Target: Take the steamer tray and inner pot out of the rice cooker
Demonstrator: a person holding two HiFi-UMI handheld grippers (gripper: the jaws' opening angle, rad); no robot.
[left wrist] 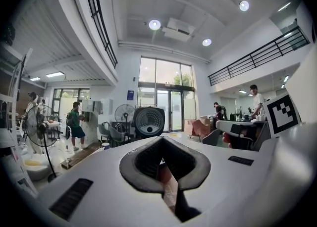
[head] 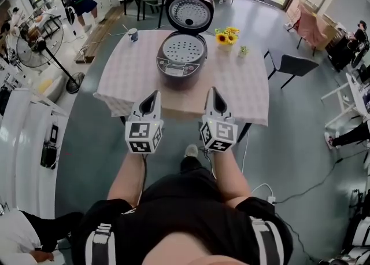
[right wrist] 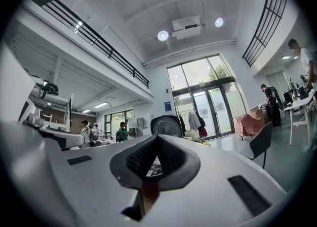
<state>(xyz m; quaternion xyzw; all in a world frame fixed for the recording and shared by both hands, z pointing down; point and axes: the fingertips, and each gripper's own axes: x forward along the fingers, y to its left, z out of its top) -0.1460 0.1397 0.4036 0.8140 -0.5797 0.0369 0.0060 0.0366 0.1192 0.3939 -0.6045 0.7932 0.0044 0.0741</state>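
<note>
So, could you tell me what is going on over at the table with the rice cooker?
A person stands in front of the table with a gripper in each hand. The left gripper and the right gripper are both shut and empty. They point toward the rice cooker but stop short of it. The lid is up and the perforated steamer tray sits in the cooker, so nothing has been taken out yet. The inner pot cannot be seen under the tray.
</note>
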